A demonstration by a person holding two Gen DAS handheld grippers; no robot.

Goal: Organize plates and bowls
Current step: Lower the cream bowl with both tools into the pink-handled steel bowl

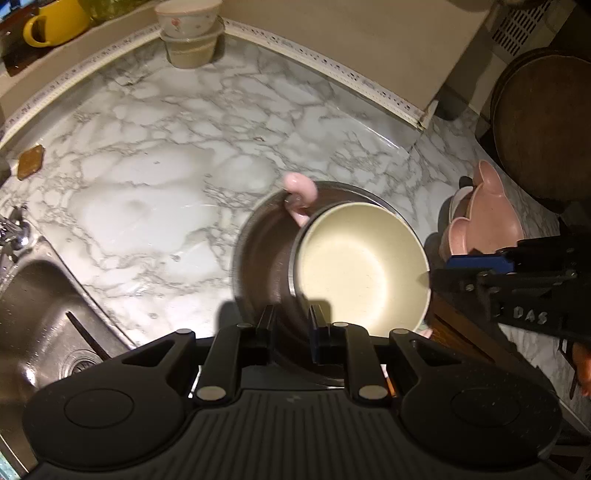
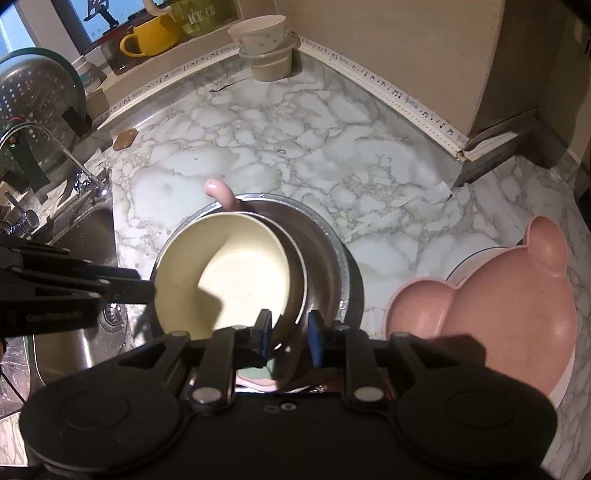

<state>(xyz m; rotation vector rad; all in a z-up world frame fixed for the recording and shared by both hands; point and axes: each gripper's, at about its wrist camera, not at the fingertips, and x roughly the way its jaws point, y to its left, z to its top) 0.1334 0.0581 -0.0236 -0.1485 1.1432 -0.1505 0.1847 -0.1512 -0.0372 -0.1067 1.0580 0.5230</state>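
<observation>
A cream bowl [image 1: 364,266] sits tilted inside a steel bowl [image 1: 266,258] on the marble counter; both show in the right wrist view too, cream bowl [image 2: 229,269] and steel bowl [image 2: 328,254]. A pink handle [image 1: 299,195] sticks up behind them. My left gripper [image 1: 291,325] is shut on the steel bowl's near rim. My right gripper [image 2: 288,332] is shut on the cream bowl's rim, and it shows from the side in the left wrist view [image 1: 436,277]. A pink bear-shaped plate [image 2: 491,306] rests on a stack to the right.
Two stacked bowls [image 2: 266,48] stand at the back corner by the wall. A yellow mug [image 2: 151,35] sits on the sill. The sink [image 1: 40,317] and tap [image 2: 55,147] lie to the left. A round wooden board [image 1: 543,125] leans at the right.
</observation>
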